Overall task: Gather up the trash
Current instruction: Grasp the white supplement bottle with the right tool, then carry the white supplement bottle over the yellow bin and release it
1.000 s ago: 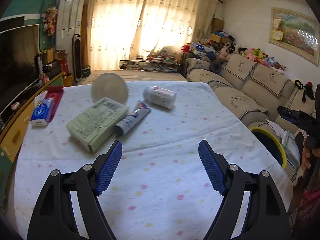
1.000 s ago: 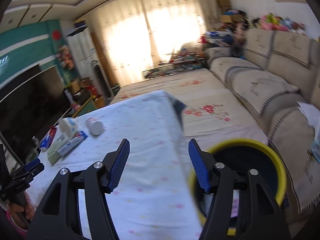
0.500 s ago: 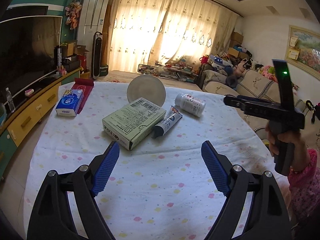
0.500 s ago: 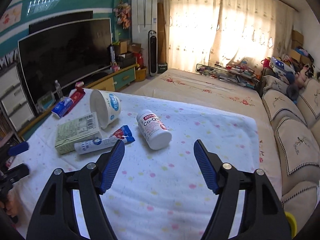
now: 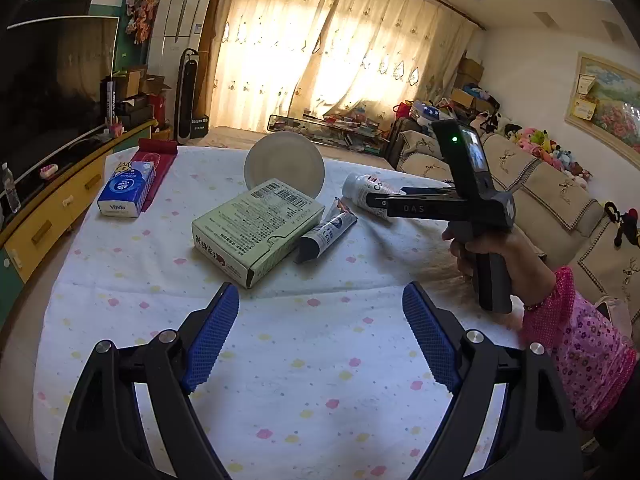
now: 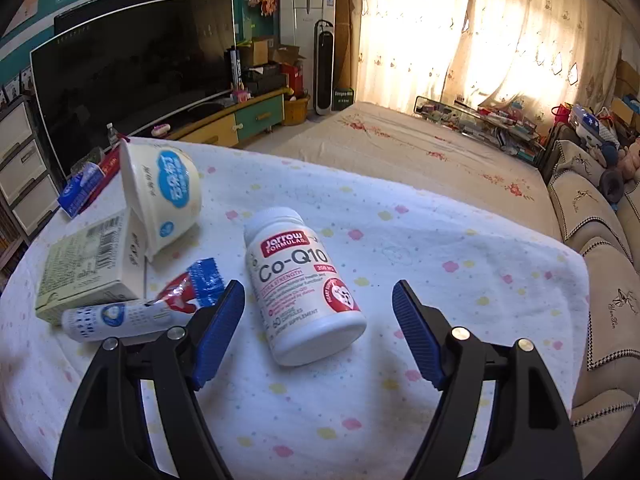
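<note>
Currently the right gripper [image 6: 318, 334] is lining up on the Co-Q10 supplement bottle [image 6: 302, 286], which is lying on its side on the dotted tablecloth [image 6: 460, 280]. Its jaws are opening and bracketing the bottle's near end without touching it, presumably to clear the bottle's width before clamping. The left gripper [image 5: 320, 340] is hovering with jaws apart and empty, near the green carton [image 5: 256, 226]. Left of the bottle, a toothpaste tube [image 6: 132, 312] and a tipped yogurt cup [image 6: 160, 196] are waiting, apparently as further trash. No bin is showing in either view.
</note>
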### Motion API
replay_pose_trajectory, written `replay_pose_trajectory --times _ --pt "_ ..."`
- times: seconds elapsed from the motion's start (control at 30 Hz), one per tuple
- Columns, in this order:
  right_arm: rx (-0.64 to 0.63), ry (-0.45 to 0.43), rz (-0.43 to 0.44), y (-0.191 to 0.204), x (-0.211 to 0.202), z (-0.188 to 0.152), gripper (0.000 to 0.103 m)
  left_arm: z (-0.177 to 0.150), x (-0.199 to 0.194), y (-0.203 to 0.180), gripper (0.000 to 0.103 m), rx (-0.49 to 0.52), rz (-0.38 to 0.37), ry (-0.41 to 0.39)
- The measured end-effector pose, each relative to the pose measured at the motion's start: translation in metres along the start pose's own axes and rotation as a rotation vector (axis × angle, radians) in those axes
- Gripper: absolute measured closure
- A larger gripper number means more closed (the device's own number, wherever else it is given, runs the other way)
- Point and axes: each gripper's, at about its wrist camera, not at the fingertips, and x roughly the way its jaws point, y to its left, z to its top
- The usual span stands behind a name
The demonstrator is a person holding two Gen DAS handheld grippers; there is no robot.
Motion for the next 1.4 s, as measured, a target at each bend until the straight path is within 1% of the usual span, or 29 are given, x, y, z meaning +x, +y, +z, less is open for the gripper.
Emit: replay_pose_trajectory --times 0.03,0.13,0.23,0.27,0.37,0.4,0.6,0.67,0.8,0.93,1.2,1.3,1.4 --pt "0.010 0.010 0.010 -0.002 0.003 0.001 0.031 0.000 0.000 0.000 0.020 -0.001 -0.001 0.002" --pt "0.035 -0.008 0.023 -0.004 0.002 0.003 0.031 0.000 0.000 -0.001 0.020 -0.004 -0.005 0.004" --pt "0.046 -0.001 0.045 -0.007 0.004 0.004 0.032 -0.001 0.001 -0.002 0.020 -0.001 -0.002 0.005" --pt "0.046 0.001 0.050 -0.007 0.004 0.003 0.033 -0.001 0.000 -0.002 0.020 0.000 -0.001 0.005" --pt "0.037 0.016 0.064 -0.006 0.006 0.003 0.042 -0.001 0.001 -0.003 0.020 0.005 0.005 0.005" --pt "0.033 0.023 0.067 -0.004 0.008 0.003 0.047 -0.001 0.002 -0.003 0.020 0.005 0.006 0.005" --pt "0.013 0.029 0.072 0.005 0.006 -0.001 0.053 0.000 0.003 -0.001 0.020 0.003 0.022 0.008" --pt "0.014 0.033 0.058 0.006 0.004 -0.003 0.058 0.000 0.003 -0.001 0.020 0.001 0.025 0.007" --pt "0.064 0.055 0.032 0.002 -0.006 -0.010 0.058 0.001 0.005 0.000 0.020 0.005 0.023 0.012" --pt "0.087 0.042 0.007 0.002 -0.037 -0.025 0.058 -0.001 0.007 -0.002 0.020 0.020 0.019 0.015" --pt "0.082 -0.036 -0.042 0.010 -0.122 -0.064 0.058 -0.002 0.007 -0.008 0.020 0.047 0.027 0.011" --pt "0.115 -0.056 -0.054 -0.001 -0.151 -0.086 0.058 -0.004 0.008 -0.011 0.020 0.060 0.036 0.013" --pt "0.162 -0.072 -0.101 -0.020 -0.176 -0.110 0.058 -0.005 0.008 -0.015 0.020 0.078 0.041 0.012"
